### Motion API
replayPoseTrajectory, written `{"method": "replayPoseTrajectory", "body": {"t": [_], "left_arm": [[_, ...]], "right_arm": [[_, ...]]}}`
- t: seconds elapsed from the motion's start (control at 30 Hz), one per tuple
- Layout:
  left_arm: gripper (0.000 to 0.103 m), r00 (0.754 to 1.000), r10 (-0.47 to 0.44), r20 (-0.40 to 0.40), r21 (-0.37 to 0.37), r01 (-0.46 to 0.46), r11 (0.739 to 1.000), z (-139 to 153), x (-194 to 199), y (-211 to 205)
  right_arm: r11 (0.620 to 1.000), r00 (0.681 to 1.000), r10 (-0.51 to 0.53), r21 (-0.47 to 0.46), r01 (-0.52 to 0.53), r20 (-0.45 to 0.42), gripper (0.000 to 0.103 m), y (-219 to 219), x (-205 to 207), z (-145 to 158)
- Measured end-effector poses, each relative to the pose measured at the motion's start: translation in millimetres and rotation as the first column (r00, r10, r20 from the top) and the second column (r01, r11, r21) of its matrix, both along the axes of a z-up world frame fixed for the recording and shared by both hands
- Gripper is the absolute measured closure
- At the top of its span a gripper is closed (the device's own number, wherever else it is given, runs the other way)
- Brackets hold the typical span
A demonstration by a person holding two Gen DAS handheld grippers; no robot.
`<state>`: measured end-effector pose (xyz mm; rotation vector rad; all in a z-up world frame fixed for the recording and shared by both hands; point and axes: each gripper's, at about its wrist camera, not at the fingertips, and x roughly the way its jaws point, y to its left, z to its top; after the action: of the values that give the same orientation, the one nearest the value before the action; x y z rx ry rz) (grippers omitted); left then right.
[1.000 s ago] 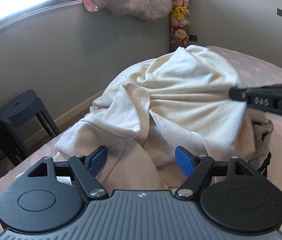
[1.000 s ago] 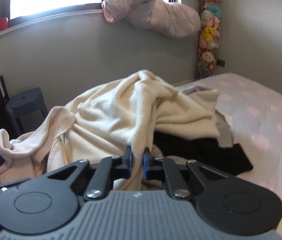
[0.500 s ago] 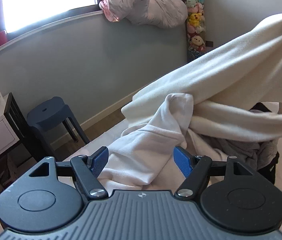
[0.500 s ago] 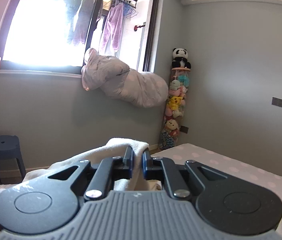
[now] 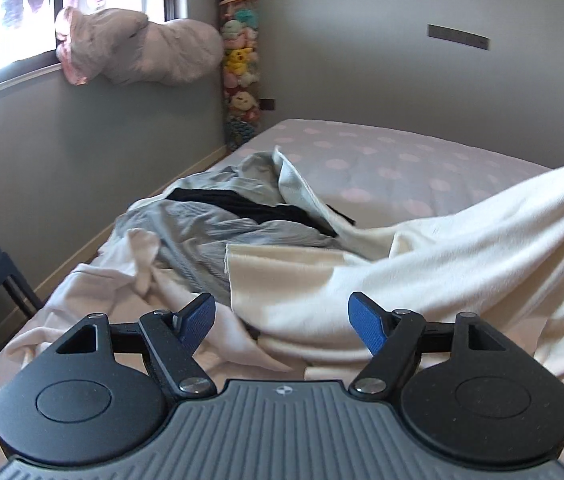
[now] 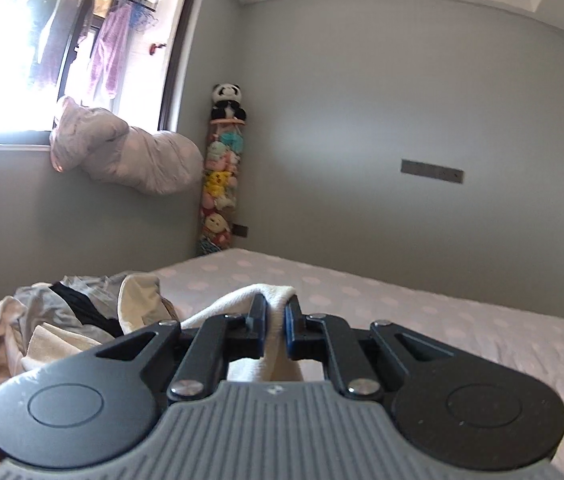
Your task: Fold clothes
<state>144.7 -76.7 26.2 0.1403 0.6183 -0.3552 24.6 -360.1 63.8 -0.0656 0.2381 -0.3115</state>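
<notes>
The right hand-held gripper (image 6: pixel 274 322) pinches a cream garment (image 6: pixel 271 300) above the dotted bed (image 6: pixel 422 312).

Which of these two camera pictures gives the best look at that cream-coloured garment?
The left wrist view: the cream garment stretches broadly across the frame, rising to the right above the bed. The right wrist view shows only a bunched fold pinched between the right gripper jaws.

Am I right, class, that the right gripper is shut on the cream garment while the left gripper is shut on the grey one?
Not quite. The left gripper is open and holds nothing, as the left wrist view shows. The right gripper is indeed shut on the cream garment.
</notes>
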Motion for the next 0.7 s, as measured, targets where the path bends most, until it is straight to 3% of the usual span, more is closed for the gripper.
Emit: {"method": "replayPoseTrajectory", "body": {"t": [0.13, 0.27, 0.37, 0.47, 0.57, 0.7], "left_arm": [[0.030, 0.995, -0.097, -0.022, -0.033, 0.096, 0.995, -4.0, -18.6, -33.8], [0.030, 0.986, -0.162, -0.029, -0.007, 0.162, 0.987, -12.3, -40.6, -68.0], [0.030, 0.978, -0.204, -0.049, 0.014, 0.204, 0.979, -20.6, -50.8, -85.1], [0.030, 0.963, -0.261, -0.066, 0.024, 0.263, 0.965, -28.4, -62.3, -99.4], [0.030, 0.942, -0.322, -0.091, 0.023, 0.325, 0.945, -38.4, -67.7, -112.9], [0.030, 0.915, -0.386, -0.119, 0.064, 0.395, 0.916, -53.0, -70.0, -135.1]], "right_arm": [[0.990, 0.989, -0.106, 0.079, 0.114, -0.105, 0.092, -45.5, -30.8, -31.4], [0.967, 0.960, -0.166, 0.155, 0.203, -0.223, 0.090, -80.3, -52.8, -72.3], [0.954, 0.947, -0.184, 0.182, 0.236, -0.265, 0.082, -89.5, -70.5, -94.3], [0.939, 0.939, -0.205, 0.214, 0.268, -0.275, 0.052, -93.7, -89.7, -109.1], [0.911, 0.936, -0.215, 0.288, 0.296, -0.280, 0.052, -96.9, -108.8, -122.2], [0.837, 0.924, -0.206, 0.432, 0.337, -0.321, 0.045, -102.9, -127.9, -147.0]]}}
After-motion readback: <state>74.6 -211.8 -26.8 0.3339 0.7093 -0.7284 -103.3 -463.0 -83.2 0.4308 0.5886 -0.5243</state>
